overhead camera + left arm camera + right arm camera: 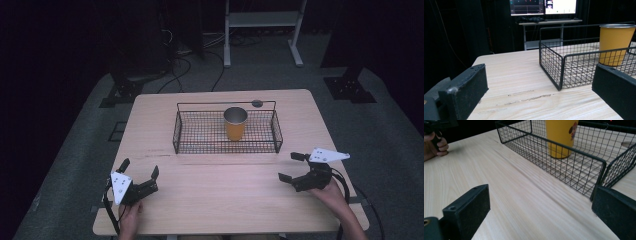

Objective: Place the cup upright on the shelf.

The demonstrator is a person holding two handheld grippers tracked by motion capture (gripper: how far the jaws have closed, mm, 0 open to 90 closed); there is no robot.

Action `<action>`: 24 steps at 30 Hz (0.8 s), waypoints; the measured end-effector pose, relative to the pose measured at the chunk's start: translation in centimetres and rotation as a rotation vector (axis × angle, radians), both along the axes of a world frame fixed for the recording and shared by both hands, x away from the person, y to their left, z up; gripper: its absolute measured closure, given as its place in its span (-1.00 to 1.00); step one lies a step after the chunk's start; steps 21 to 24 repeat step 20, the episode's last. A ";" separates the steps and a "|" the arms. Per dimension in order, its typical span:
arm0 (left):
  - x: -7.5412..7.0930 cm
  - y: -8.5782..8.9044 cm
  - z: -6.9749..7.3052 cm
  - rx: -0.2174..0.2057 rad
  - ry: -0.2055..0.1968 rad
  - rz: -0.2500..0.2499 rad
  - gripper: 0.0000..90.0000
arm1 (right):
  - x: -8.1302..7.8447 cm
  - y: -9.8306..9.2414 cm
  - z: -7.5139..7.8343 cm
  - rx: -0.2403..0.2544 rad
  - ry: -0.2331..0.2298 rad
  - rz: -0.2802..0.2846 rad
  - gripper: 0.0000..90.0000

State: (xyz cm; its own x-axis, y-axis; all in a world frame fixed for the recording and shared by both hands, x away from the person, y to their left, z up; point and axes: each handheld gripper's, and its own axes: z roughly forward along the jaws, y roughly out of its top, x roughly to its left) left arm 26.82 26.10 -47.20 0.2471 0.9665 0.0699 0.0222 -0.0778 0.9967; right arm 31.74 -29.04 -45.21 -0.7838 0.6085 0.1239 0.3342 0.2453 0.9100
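An orange cup [235, 123] with a metal rim stands upright inside a black wire basket [178, 134] at the table's middle back. The left gripper view shows the cup [615, 42] behind the basket's mesh [551, 62]; the right gripper view shows the cup [560, 135] with a small picture on it, inside the basket [574, 167]. My left gripper [140, 170] rests open near the front left of the table, nothing between its jaws. My right gripper [292, 166] stands open at the front right, just beyond the basket's near right corner, also holding nothing.
The light wooden table [220, 195] has bare room in front of the basket. A small dark round disc [257, 103] lies behind the basket. Beyond the table are a white desk frame [262, 30], cables on the floor and black stand bases [350, 87].
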 end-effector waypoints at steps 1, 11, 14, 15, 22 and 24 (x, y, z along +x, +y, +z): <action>0.0 0.0 0.0 0.000 0.000 0.000 -1.00 | -0.5 -0.2 -0.3 -0.001 -0.012 -0.015 -0.97; 0.0 -0.1 0.0 0.006 0.000 0.002 -1.00 | -2.6 -0.9 -1.5 0.058 -0.034 -0.075 -0.97; 0.0 -0.1 0.0 0.008 0.000 0.001 -1.00 | -3.4 -1.2 -2.0 0.055 -0.044 -0.118 -0.97; 0.0 -0.1 0.0 0.009 0.000 0.001 -1.00 | -3.4 -1.2 -2.0 0.055 -0.044 -0.118 -0.97; 0.1 -0.1 0.0 0.007 0.001 0.001 -1.00 | -4.4 -1.4 -2.7 0.041 -0.042 -0.130 -0.97; 0.1 -0.1 0.0 0.007 0.001 0.001 -1.00 | -4.4 -1.4 -2.7 0.041 -0.042 -0.130 -0.97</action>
